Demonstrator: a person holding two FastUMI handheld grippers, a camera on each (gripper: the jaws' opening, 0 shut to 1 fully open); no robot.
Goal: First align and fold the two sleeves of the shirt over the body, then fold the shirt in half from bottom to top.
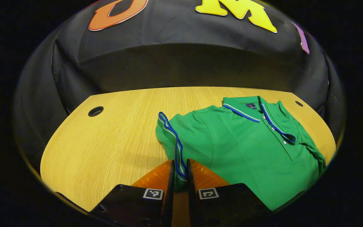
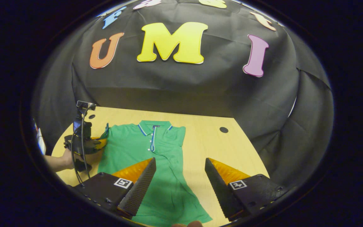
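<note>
Green polo shirt [image 1: 247, 151] lies face up on the table; one sleeve [image 1: 170, 138] lifted, the other folded in.

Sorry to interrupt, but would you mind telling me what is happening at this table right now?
A person with a two-finger gripper in each hand is folding a green polo shirt with blue-and-white trim, laid on a light wooden table. The left gripper is shut on the striped cuff of one sleeve, lifting it at the shirt's edge. The right gripper hangs open above the shirt's lower part, holding nothing. The other sleeve appears already folded over the body.
</note>
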